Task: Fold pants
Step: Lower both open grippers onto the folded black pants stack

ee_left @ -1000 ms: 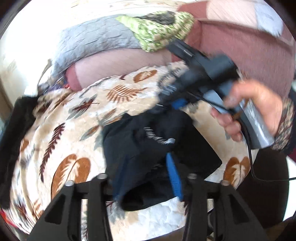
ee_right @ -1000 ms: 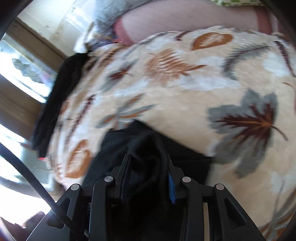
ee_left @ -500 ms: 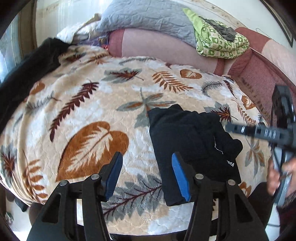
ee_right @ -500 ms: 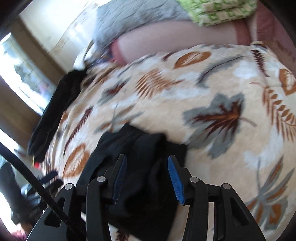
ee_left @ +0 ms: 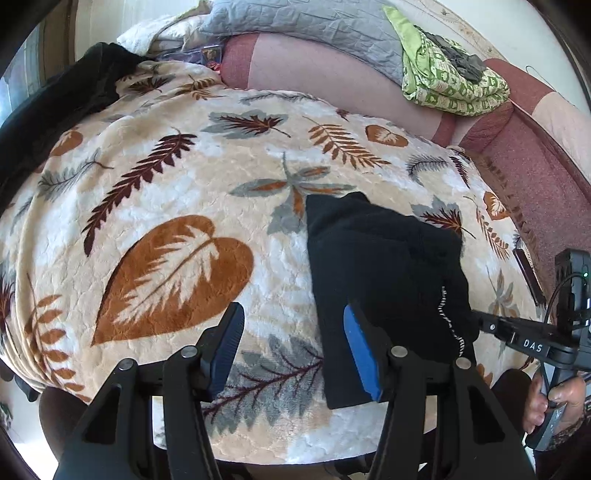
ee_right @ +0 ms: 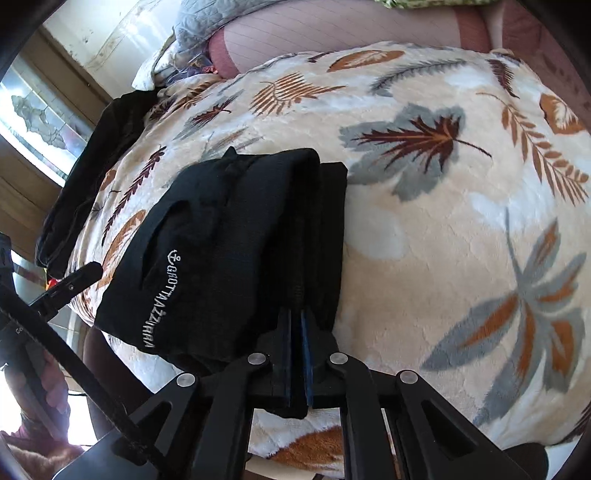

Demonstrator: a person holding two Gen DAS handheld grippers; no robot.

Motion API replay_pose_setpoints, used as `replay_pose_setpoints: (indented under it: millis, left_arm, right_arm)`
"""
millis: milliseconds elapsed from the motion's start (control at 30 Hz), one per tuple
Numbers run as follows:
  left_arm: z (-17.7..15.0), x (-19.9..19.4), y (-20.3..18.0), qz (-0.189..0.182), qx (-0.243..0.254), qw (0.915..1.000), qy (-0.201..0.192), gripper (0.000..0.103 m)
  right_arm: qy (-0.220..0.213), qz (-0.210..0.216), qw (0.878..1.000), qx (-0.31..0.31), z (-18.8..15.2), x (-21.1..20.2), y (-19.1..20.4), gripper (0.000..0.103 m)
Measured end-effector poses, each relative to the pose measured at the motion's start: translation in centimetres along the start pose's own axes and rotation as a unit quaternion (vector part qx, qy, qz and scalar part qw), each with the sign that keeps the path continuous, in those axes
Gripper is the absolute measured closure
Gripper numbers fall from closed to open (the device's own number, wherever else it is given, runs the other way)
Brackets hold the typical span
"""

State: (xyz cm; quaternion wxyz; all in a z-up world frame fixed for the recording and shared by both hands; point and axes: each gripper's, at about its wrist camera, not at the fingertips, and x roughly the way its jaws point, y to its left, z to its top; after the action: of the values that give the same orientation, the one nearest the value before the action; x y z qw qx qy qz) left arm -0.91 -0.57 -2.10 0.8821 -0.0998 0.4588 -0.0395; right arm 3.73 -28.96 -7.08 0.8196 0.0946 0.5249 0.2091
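Underneath everything, a leaf-print blanket (ee_left: 155, 206), spread over the whole surface ahead of both tools. Beyond it, well past the fingertips, a pinkish sofa back (ee_left: 332, 74) with a grey quilt (ee_left: 314, 22) and a green patterned cloth (ee_left: 450, 81) on top. Off to the left tool's far left, a dark garment (ee_left: 55, 107) draped over the blanket's edge. Just ahead and to the right of the left gripper (ee_left: 293, 349), black pants (ee_left: 380, 273) folded into a compact stack, long axis running away from the tool, white lettering along the near right side. Left gripper spread wide, holding nothing, its right finger over the pants' near edge. Right gripper (ee_right: 295, 354) pinched narrow on the pants' (ee_right: 236, 236) near edge, folded layers running straight ahead from between the fingers.
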Motion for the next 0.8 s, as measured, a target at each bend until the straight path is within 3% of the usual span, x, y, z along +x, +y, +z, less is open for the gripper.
replay_pose_setpoints:
  millis: [100,200,267,333,500,600,733,800]
  left_arm:
    - [0.6,0.4,-0.9,0.0,0.022,0.9997,-0.014,0.048]
    - [0.2,2.7,-1.8,0.01,0.035,0.9992,0.017,0.049]
    - [-1.0,3.5,-2.6,0.025,0.05,0.998,0.028,0.053]
    - [-1.8,3.1,-3.6,0.047,0.076,0.996,0.013,0.054]
    - [-2.9,2.8,-4.5,0.077,0.107,0.9913,0.0,0.056]
    - [-3.3,3.0,-4.7,0.087,0.118,0.9893,-0.005,0.056]
    - [-4.2,2.6,-6.0,0.114,0.157,0.9808,-0.022,0.056]
    - [-4.4,2.4,-6.1,0.112,0.168,0.9791,-0.025,0.056]
  right_arm:
    - [-0.025,-0.013,1.0,-0.007,0.8,-1.3,0.8,0.096]
    - [-0.056,-0.028,0.998,-0.017,1.7,-2.4,1.9,0.096]
    - [-0.072,-0.018,0.997,-0.009,2.5,-3.0,2.4,0.096]
    - [-0.077,-0.004,0.997,-0.003,2.9,-3.1,2.9,0.096]
    - [-0.047,0.054,0.997,-0.012,1.9,-1.6,4.1,0.091]
    - [-0.014,0.043,0.999,-0.004,0.3,0.8,3.5,0.088]
    - [-0.031,0.028,0.999,0.025,-1.0,0.9,1.5,0.085]
    - [-0.031,0.053,0.997,0.05,-1.6,0.8,0.4,0.085]
